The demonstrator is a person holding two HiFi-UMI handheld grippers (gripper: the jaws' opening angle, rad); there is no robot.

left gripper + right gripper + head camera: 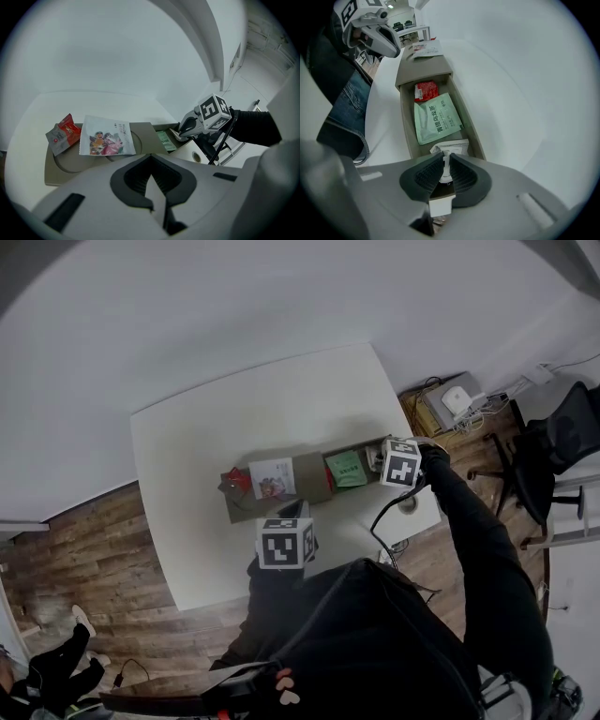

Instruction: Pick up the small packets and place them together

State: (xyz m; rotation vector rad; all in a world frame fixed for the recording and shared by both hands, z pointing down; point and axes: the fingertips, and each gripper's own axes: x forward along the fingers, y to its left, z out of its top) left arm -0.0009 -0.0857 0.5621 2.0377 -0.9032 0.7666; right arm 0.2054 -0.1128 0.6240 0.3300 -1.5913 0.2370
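Closing on a small white packet [451, 146] at the near end of the tray's [404, 133] trough, the right gripper's [446, 158] jaws seem to pinch its upper edge; a green packet [437, 123] and a red packet [425, 90] lie beyond it in the same trough. The left gripper [150, 158] hovers beside the tray, jaws pressed together on nothing.

We see a white desk [234, 427] on a wood-plank floor [94, 549]. Off its right end, a black office chair [562, 446] stands near a white device [457, 399] with tangled cables. A round cable hole [407, 504] is in the desk's near right corner.
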